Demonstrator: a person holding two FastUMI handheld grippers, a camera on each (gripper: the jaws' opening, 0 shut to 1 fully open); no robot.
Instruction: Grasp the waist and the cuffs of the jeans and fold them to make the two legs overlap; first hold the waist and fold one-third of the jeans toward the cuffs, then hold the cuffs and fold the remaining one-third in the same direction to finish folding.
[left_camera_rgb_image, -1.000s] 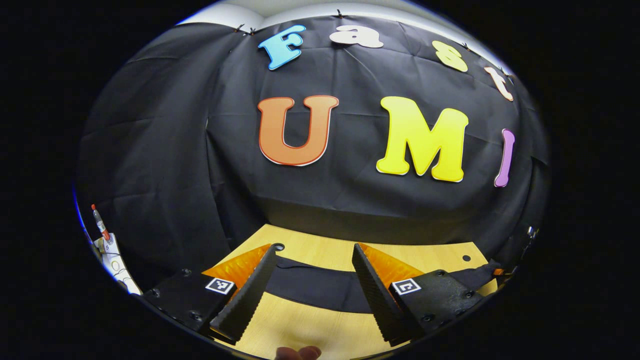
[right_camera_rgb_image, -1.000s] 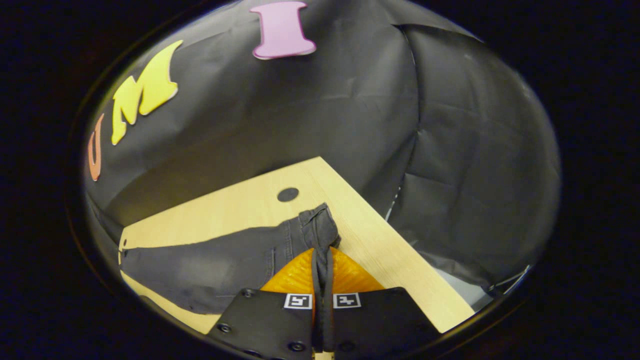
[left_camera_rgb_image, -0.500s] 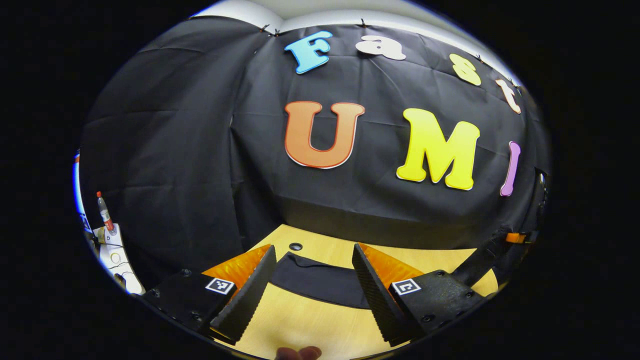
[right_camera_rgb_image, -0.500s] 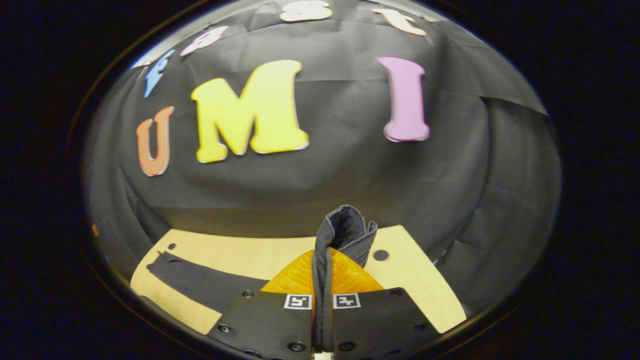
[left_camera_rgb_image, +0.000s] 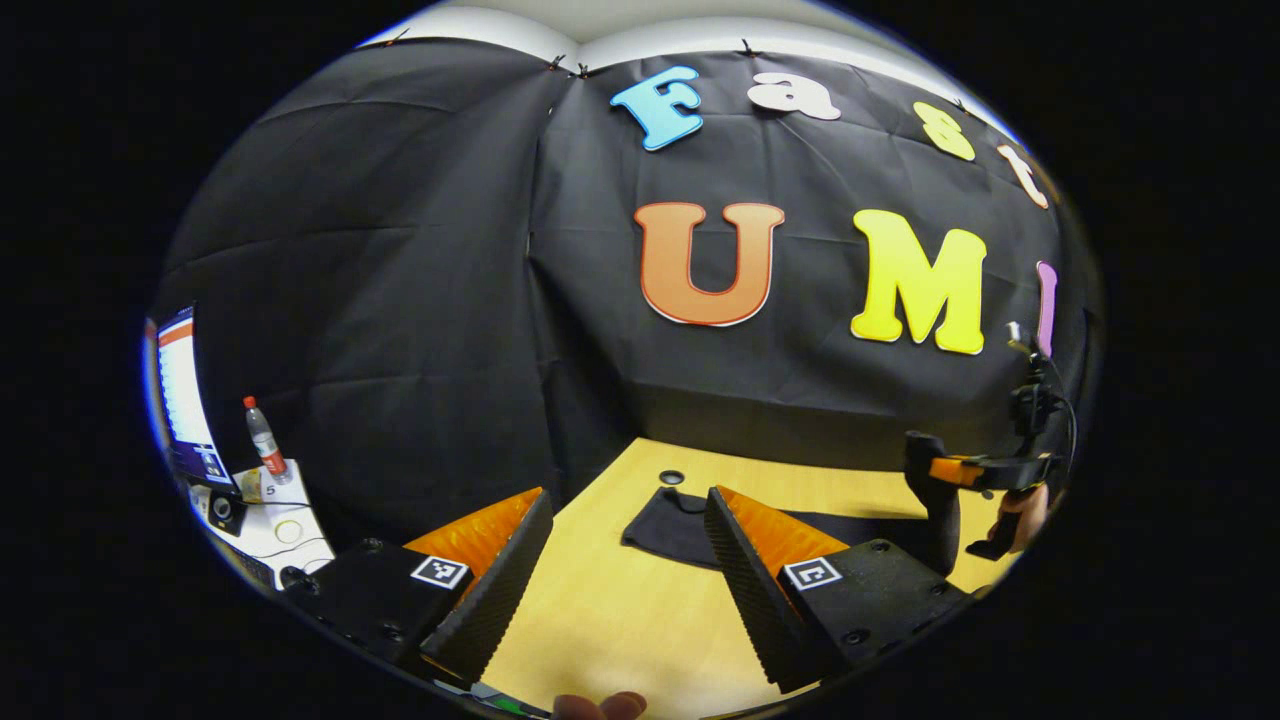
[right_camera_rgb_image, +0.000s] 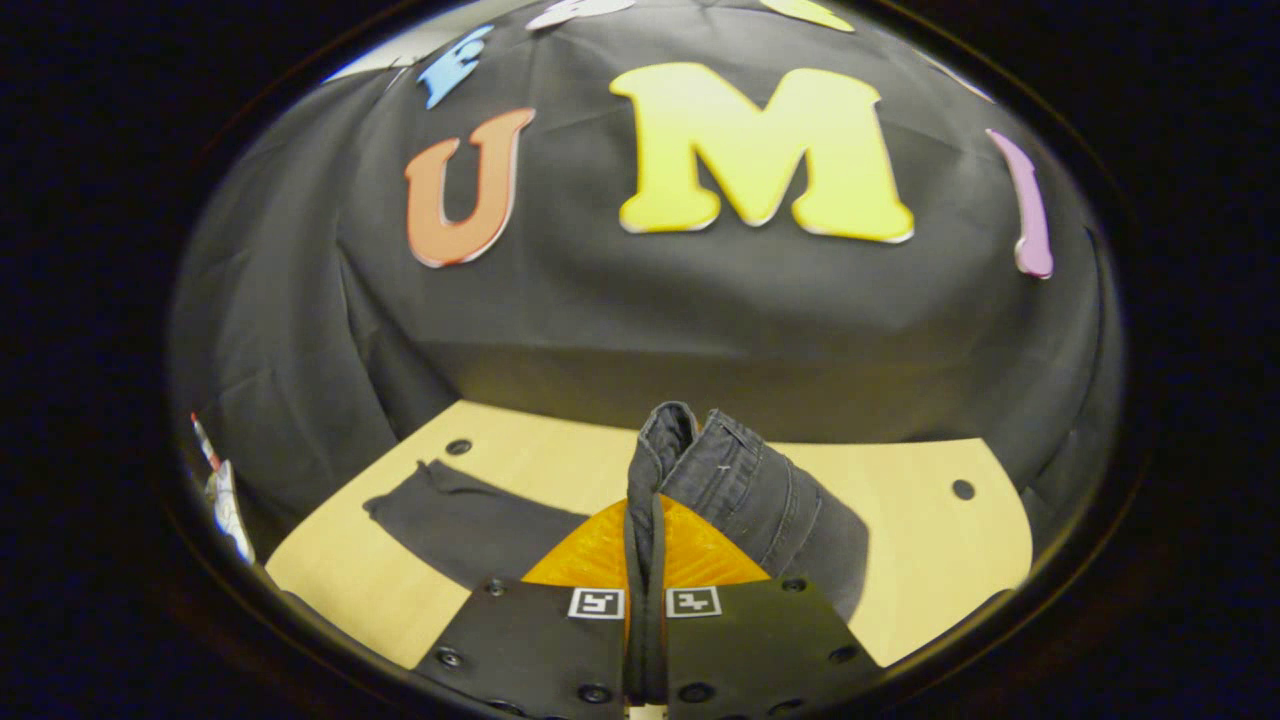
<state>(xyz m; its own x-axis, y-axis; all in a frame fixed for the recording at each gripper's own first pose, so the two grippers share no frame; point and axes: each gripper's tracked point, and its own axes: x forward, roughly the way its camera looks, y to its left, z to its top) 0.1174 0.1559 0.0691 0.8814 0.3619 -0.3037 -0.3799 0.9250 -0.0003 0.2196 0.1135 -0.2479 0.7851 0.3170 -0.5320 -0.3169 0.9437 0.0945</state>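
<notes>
Dark grey jeans lie on the wooden table (right_camera_rgb_image: 930, 570). My right gripper (right_camera_rgb_image: 648, 520) is shut on the waist (right_camera_rgb_image: 745, 480), which stands up bunched above its fingers, lifted off the table. The legs trail left to the cuffs (right_camera_rgb_image: 440, 505), which lie flat. In the left gripper view the cuff end (left_camera_rgb_image: 665, 525) rests just beyond my left gripper (left_camera_rgb_image: 628, 500), which hangs open above the table with nothing between its fingers. Farther right there, the right gripper (left_camera_rgb_image: 950, 475) and the hand holding it (left_camera_rgb_image: 1020, 505) hold up the dark cloth.
Round holes mark the table top (left_camera_rgb_image: 672, 477) (right_camera_rgb_image: 963, 489). Off the table's left edge stand a white side table (left_camera_rgb_image: 285, 520), a bottle (left_camera_rgb_image: 262, 440) and a lit screen (left_camera_rgb_image: 180, 395). A fingertip (left_camera_rgb_image: 600, 705) shows at the bottom edge.
My right gripper has lifted the waist off the table and carried it along the legs toward the cuffs. My left gripper, still open, has swung left, so the cuffs now lie to its right.
</notes>
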